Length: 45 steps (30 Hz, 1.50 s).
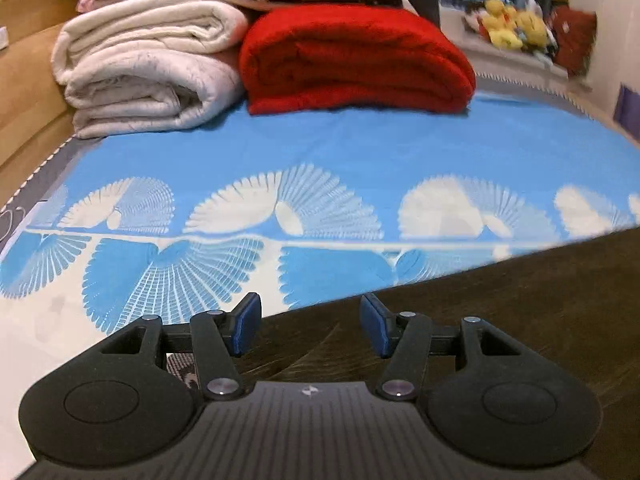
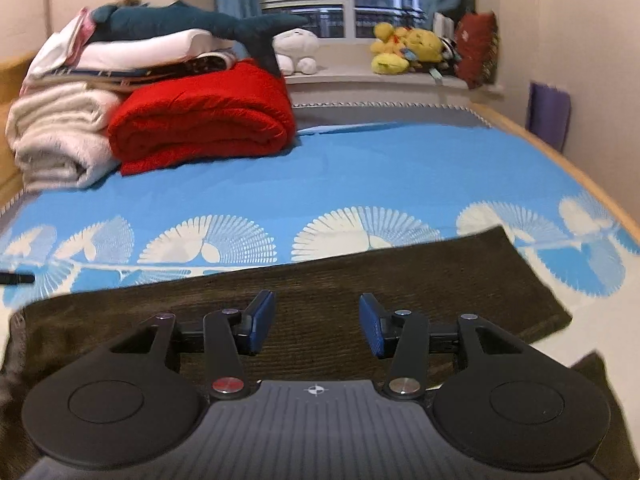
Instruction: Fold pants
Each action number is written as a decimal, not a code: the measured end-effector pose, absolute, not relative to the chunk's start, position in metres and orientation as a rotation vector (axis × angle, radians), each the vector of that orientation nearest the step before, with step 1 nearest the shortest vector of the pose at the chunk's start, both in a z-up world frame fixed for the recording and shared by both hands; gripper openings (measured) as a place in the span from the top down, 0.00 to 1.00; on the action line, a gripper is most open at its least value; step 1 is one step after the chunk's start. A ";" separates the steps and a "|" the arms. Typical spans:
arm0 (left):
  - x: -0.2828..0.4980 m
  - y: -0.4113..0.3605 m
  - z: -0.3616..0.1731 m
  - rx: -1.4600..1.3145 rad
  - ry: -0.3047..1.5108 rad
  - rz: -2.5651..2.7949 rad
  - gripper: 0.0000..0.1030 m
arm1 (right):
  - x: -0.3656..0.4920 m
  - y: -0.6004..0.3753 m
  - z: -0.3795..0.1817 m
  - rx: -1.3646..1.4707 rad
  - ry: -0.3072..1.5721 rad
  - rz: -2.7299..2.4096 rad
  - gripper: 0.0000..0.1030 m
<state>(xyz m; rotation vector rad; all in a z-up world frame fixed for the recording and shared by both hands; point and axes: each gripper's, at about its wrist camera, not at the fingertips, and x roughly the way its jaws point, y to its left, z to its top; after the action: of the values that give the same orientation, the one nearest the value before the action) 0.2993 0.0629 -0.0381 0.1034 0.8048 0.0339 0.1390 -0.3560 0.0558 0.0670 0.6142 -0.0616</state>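
Seemingly partway: pants lie as a flat strip on the bed, toward twelve o'clock; left tool and right tool gape empty, folds remaining

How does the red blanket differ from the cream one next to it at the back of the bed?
The red blanket is bright and plush; the cream blanket is pale and looks flatter-napped. The cream blanket carries a stack of folded linens and a shark plush; the red blanket's top is mostly bare. Both are folded into thick rolls, side by side on the blue bedspread.
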 end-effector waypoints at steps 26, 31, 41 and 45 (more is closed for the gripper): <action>0.360 0.104 -0.117 0.176 0.934 -0.173 0.90 | 0.154 -0.375 0.031 -0.079 0.717 -0.067 0.55; 0.337 0.091 -0.089 0.208 0.890 -0.166 0.94 | 0.155 -0.388 0.012 -0.106 0.832 -0.121 0.55; 0.187 0.030 -0.006 0.428 0.756 -0.242 0.97 | 0.126 -0.400 0.005 -0.094 0.890 -0.128 0.55; 0.098 0.021 0.004 0.453 0.737 -0.338 0.97 | 0.108 -0.409 0.008 -0.070 0.882 -0.124 0.55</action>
<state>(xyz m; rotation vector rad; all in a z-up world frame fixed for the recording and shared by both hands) 0.0983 0.0208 0.0043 0.4527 0.7373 -0.3379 0.1081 -0.4089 0.0083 -0.0704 0.8817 -0.1245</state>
